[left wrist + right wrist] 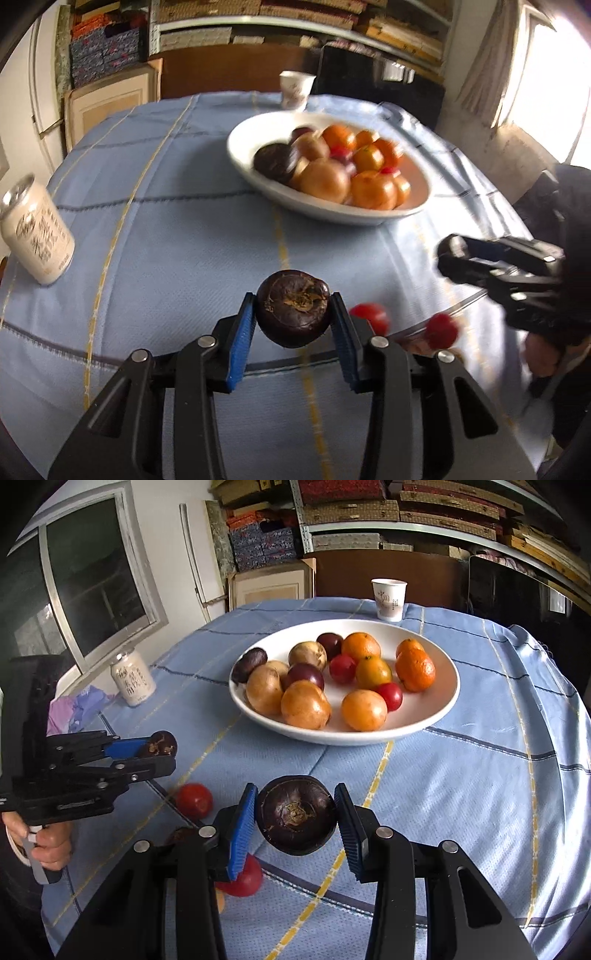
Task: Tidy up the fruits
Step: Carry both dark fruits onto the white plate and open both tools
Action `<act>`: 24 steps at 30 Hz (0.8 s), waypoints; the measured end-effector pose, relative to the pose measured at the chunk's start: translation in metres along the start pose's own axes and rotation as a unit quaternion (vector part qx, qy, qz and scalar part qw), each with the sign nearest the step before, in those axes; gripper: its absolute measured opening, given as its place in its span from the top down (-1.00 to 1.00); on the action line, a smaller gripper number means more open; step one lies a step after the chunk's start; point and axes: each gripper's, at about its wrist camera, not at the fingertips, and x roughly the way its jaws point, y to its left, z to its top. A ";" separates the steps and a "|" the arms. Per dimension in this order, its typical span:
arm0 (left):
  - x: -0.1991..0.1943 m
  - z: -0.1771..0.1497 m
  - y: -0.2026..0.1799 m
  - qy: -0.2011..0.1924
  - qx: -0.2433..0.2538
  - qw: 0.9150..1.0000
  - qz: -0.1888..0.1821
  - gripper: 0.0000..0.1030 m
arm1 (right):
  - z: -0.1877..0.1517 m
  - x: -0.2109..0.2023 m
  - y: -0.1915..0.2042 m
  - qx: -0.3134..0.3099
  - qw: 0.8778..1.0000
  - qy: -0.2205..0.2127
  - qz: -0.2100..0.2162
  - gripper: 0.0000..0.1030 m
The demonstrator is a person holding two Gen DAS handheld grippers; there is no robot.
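Left gripper [293,314] clamped on a dark mangosteen [293,308], right gripper [295,814] clamped on another mangosteen [296,814], white can [35,236] with unreadable printed characters, paper cup [388,599] print illegible

On the table [480,775], the bowl [439,716] of fruits [306,705] sits at centre. The paper cup [388,599] stands behind it at twelve o'clock, the can [133,679] at nine o'clock, and two small fruits [194,800] lie near the edge at seven o'clock.
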 end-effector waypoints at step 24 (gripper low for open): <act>-0.004 0.104 -0.034 -0.116 0.005 0.990 0.077 -0.91 | 0.055 -0.011 -0.046 0.059 0.983 -0.145 -0.099 -0.93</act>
